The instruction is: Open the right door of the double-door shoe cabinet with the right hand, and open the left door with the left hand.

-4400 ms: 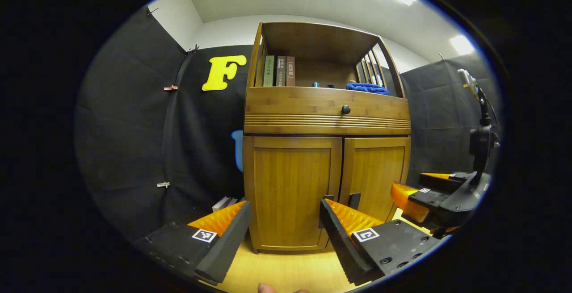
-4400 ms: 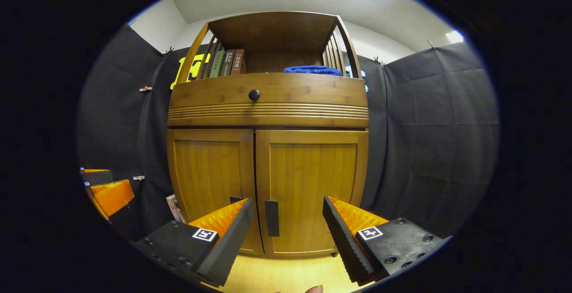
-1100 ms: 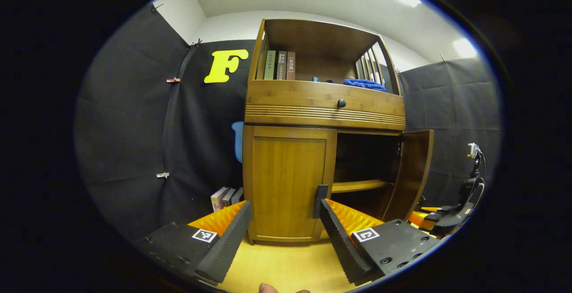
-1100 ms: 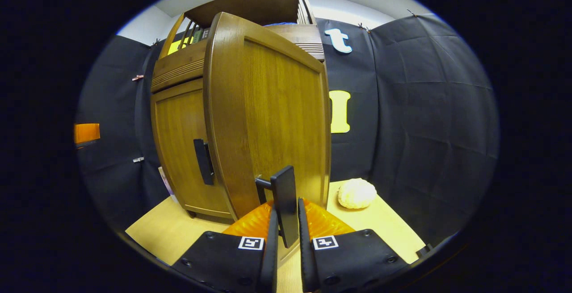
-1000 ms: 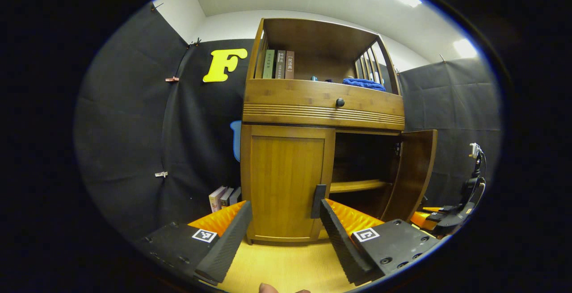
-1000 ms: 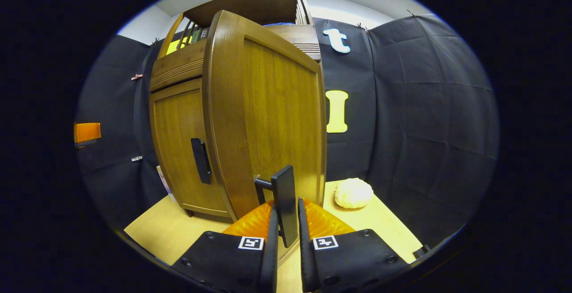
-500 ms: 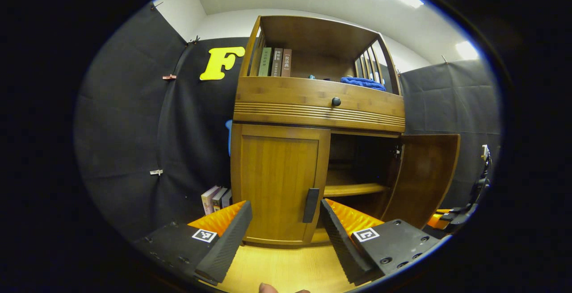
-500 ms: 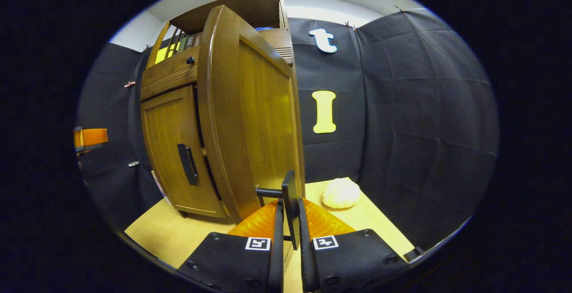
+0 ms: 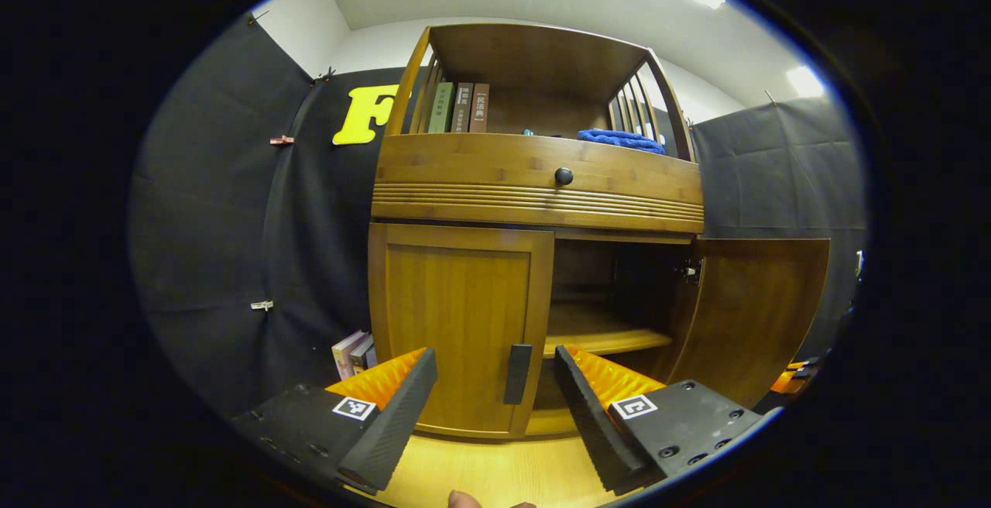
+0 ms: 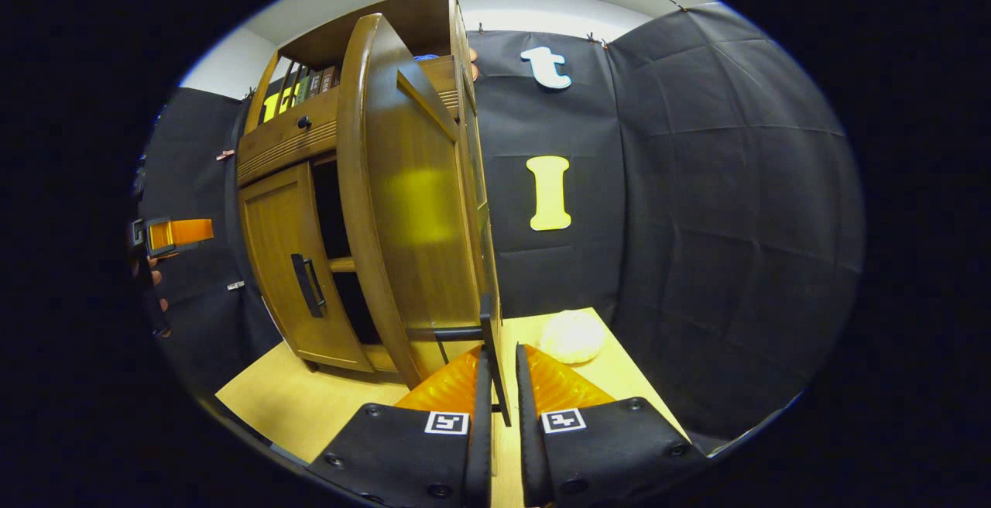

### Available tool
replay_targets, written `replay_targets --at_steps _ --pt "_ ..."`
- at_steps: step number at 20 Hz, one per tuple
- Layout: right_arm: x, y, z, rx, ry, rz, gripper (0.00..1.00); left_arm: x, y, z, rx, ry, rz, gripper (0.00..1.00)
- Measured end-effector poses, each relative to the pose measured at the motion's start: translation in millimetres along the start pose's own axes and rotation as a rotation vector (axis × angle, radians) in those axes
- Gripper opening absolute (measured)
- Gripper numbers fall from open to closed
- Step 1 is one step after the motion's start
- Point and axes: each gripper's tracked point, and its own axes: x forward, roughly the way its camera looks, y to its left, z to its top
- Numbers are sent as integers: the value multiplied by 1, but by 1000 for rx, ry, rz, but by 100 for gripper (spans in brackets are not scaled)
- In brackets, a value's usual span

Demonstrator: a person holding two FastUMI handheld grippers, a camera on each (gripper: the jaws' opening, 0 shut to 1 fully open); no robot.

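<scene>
Shoe cabinet [image 9: 534, 183] stands on the light wood floor [image 9: 480, 477] against the booth wall. Right door [image 10: 410, 206] swung wide open, its dark handle [image 10: 489, 338] pinched between both fingers of the right gripper [image 10: 499, 415], jaws nearly together. Inside, a shelf [image 9: 596, 330] shows in the left gripper view. Left door [image 9: 457, 322] flat closed; its handle [image 9: 517, 373] sits between the spread fingers of the left gripper [image 9: 495, 407], not touched. Above: drawer knob [image 9: 564, 176], books [image 9: 458, 108], blue cloth [image 9: 619, 139] on the top shelf. More books [image 9: 352, 353] on the floor left of the cabinet. Pale round object [image 10: 571, 336] on the floor beyond the open door.
</scene>
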Motion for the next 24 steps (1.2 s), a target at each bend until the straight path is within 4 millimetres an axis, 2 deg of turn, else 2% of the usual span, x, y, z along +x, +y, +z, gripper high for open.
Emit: replay_targets --at_steps 4,13,17,18,19,22,24 --pt "-1 -4 3 -17 -7 3 19 15 -14 -3 0 -3 -1 93" --pt "-5 -25 4 -19 -3 -14 20 42 -36 -14 11 4 -22 95" --pt "-15 -30 6 -84 -20 -14 24 50 -44 -18 32 7 -32 95" --pt "-16 -30 5 -99 -19 -14 29 53 -46 -19 35 8 -35 95" --pt "-18 -32 5 -113 -21 -24 22 55 -48 -19 37 8 -37 95" --pt "-22 -45 14 -110 -48 -69 56 65 -48 -25 37 10 -33 95" --pt "-27 -57 22 -90 -67 -104 78 74 -46 -35 26 22 -27 95"
